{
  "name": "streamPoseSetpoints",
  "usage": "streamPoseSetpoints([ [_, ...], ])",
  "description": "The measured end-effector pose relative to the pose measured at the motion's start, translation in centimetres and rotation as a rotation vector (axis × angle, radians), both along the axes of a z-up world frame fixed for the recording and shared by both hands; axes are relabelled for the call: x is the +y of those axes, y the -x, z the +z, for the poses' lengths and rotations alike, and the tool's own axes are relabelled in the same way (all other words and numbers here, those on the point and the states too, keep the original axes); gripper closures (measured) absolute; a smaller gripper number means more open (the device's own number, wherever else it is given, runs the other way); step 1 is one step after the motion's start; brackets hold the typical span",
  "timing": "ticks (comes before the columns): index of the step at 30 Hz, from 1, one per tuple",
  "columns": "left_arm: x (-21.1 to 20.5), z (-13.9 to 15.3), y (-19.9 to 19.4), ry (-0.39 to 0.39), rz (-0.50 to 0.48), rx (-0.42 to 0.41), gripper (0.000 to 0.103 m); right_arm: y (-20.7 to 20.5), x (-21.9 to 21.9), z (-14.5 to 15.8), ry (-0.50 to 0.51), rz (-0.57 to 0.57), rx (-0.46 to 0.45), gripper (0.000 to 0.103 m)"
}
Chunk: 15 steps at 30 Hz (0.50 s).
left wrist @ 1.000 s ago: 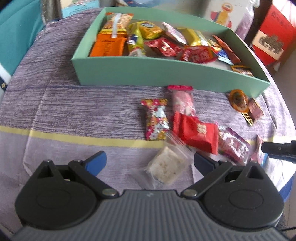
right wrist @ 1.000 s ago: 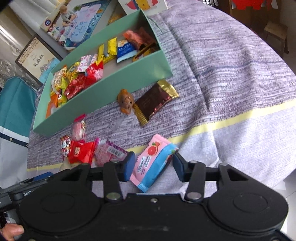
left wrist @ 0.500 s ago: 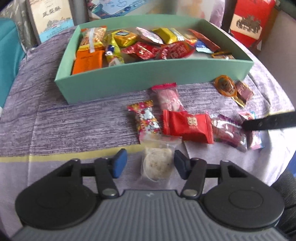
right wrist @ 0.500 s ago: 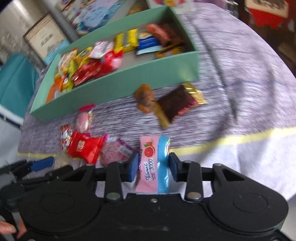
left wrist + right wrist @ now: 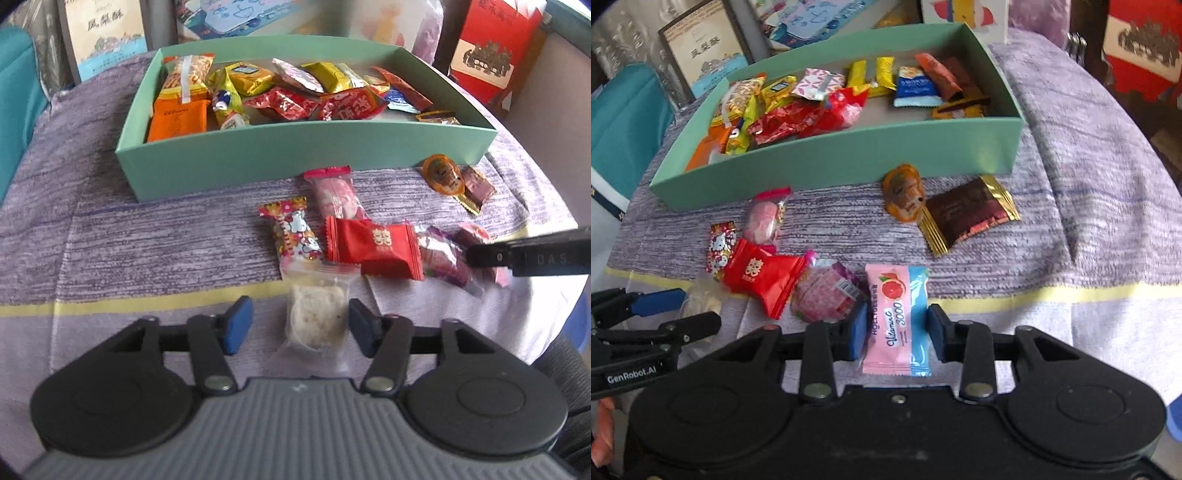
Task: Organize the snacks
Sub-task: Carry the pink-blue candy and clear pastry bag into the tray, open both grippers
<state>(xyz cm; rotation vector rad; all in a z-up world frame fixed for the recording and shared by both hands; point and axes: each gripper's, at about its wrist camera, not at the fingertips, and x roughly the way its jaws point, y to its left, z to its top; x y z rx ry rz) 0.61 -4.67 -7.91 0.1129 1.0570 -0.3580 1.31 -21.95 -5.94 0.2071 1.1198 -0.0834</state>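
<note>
A: Left gripper (image 5: 300,325)?
B: I see its fingers closing around the clear-bagged rice cake (image 5: 317,316) near the desk's (image 5: 110,243) front edge; gaps remain both sides.
A: Right gripper (image 5: 897,328)?
B: Fingers closing on the pink-blue vitamin candy (image 5: 898,320), about touching. Green box (image 5: 849,155) sits toward the far edge.

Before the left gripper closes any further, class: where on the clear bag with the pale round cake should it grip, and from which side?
Grip the clear bag across the round cake's widest middle, coming from above along the near end. It lies flat on the cloth, long axis pointing away, with the left gripper already straddling it, jaws closing; its floppy film edges would likely slip.
</note>
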Motion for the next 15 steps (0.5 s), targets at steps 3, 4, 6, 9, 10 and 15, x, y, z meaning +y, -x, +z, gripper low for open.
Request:
streamPoseSetpoints([
  [3,0.5,0.1,-0.1,0.021,0.029,0.002,0.072,-0.1,-0.1,0.2,-0.021,-0.004,-0.005,0.077],
  [4,0.7,0.2,-0.2,0.036,0.045,0.009,0.072,0.0,-0.4,0.3,-0.034,-0.008,-0.005,0.080],
  [6,1.2,0.5,-0.5,0.046,0.067,0.016,0.072,0.1,-0.7,0.8,-0.050,-0.014,-0.015,0.083],
  [9,1.7,1.1,-0.7,0.064,0.079,0.020,0.072,0.2,-1.1,1.6,-0.080,-0.016,-0.038,0.083],
  [10,1.8,1.5,-0.8,0.066,0.081,0.015,0.072,0.1,-1.1,1.7,-0.082,-0.014,-0.041,0.083],
  [15,1.9,2.9,-0.9,0.083,0.091,0.000,0.072,0.4,-1.8,2.2,-0.136,-0.037,-0.057,0.083],
])
